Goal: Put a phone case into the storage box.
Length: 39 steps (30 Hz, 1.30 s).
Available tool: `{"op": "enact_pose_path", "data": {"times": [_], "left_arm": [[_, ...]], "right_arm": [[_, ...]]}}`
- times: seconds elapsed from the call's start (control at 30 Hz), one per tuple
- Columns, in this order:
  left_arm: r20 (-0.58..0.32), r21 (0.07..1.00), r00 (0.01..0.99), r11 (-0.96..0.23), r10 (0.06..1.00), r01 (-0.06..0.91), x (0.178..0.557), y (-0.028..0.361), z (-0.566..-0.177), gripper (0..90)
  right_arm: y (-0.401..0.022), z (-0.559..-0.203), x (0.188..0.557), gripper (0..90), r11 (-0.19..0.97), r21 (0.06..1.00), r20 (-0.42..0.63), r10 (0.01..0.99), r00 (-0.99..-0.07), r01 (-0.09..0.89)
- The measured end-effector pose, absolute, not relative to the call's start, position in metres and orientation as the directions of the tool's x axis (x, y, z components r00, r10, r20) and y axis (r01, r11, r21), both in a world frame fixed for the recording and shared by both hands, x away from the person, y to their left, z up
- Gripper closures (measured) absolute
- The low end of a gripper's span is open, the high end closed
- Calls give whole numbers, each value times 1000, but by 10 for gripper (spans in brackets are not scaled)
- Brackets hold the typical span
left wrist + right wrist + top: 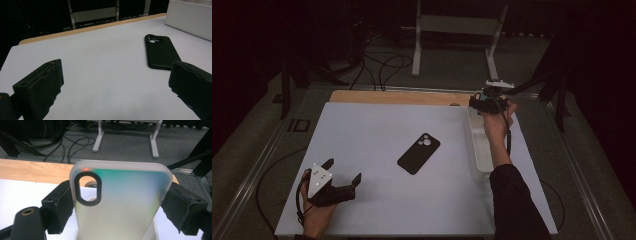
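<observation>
A black phone case point(418, 153) point(160, 51) lies flat in the middle of the white mat, camera cutout towards the far side. My left gripper point(343, 171) point(115, 82) rests at the mat's front left, jaws wide open and nothing between them, with the black case ahead and to its right. My right gripper point(479, 103) point(120, 202) hangs over the far end of the white tray point(477, 150). It is shut on a frosted translucent phone case point(122, 195) with a black-rimmed camera cutout. That case stands upright between the pads, one on each long side.
The white mat point(377, 130) covers a wooden table whose bare far edge point(397, 96) shows. The long white tray point(190, 17) stands along the mat's right side. Cables and a metal stand's legs point(416, 60) are on the floor beyond the table.
</observation>
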<state>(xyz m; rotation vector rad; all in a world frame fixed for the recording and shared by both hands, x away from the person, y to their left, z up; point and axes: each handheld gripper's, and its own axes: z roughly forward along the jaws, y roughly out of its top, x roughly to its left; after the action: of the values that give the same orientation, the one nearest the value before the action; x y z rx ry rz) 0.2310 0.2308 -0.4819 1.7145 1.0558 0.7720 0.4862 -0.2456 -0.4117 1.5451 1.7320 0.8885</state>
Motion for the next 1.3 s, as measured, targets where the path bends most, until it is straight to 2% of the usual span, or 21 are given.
{"op": "enact_pose_path", "data": {"times": [0.6, 0.87, 0.93, 1.3], "left_arm": [[-2, 939, 426, -145, 905, 313, 230, 235, -481, 3], [-2, 939, 427, -146, 904, 313, 230, 235, -481, 4], [-3, 939, 426, -144, 905, 313, 230, 235, -481, 3], [0, 938, 427, -148, 904, 314, 230, 234, -481, 3]], "right_arm": [[-244, -438, 502, 164, 73, 768, -46, 997, -58, 637], [-242, -440, 504, 152, 90, 771, -59, 996, -69, 631], [-245, -439, 505, 99, 46, 780, -10, 998, -61, 624], [-249, -428, 496, 96, 47, 806, -1, 997, -78, 590]]}}
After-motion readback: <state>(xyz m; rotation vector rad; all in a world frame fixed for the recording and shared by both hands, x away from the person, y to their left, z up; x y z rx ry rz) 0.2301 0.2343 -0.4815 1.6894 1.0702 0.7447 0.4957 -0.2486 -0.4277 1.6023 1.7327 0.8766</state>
